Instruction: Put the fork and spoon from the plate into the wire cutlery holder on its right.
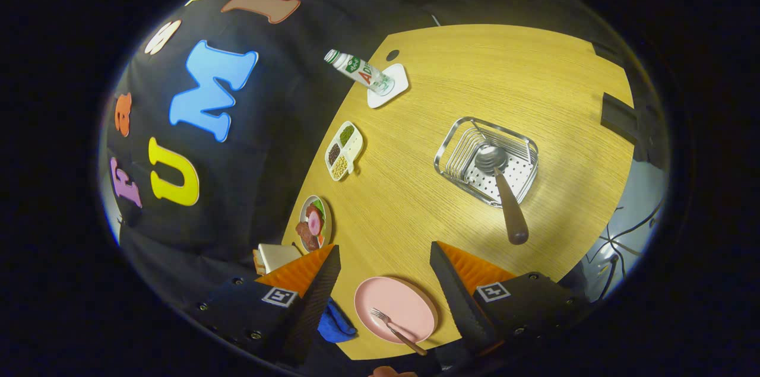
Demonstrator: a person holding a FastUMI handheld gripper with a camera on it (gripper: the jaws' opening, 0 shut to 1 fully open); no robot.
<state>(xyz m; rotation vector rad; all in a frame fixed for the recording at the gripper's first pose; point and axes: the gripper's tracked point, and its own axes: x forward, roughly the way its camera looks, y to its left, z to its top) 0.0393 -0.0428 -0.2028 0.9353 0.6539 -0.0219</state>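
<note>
Hovering high above the wooden table (pixel 504 80), the gripper (pixel 386 282) has its fingers spread wide and holds nothing; the pink plate (pixel 409 300) lies on the table between them.

Findings:
- The fork (pixel 395 331) rests on the pink plate, tines toward the plate's middle, brown handle projecting past the rim toward the table's near edge.
- The spoon (pixel 502 187) already sits in the wire cutlery holder (pixel 457 142), bowl on the perforated floor, brown handle leaning out over the rim. That half of the task appears done.
- The holder stands well apart from the plate, beyond the fingers.

Handling judgement: the fork looks light and rigid, with a slim metal neck and a thicker handle, probably wood. The metal is likely slippery; the handle should offer the ribbed pads better purchase. The overhanging handle end is the sensible place to take hold, since the fingers can close there without striking the plate. A flat-lying fork may pivot if gripped off-centre.

Other items noted: a bottle (pixel 359 71) on a white coaster (pixel 399 85), a divided dish (pixel 344 150), a plate of food (pixel 313 224), a blue cloth (pixel 335 323).
</note>
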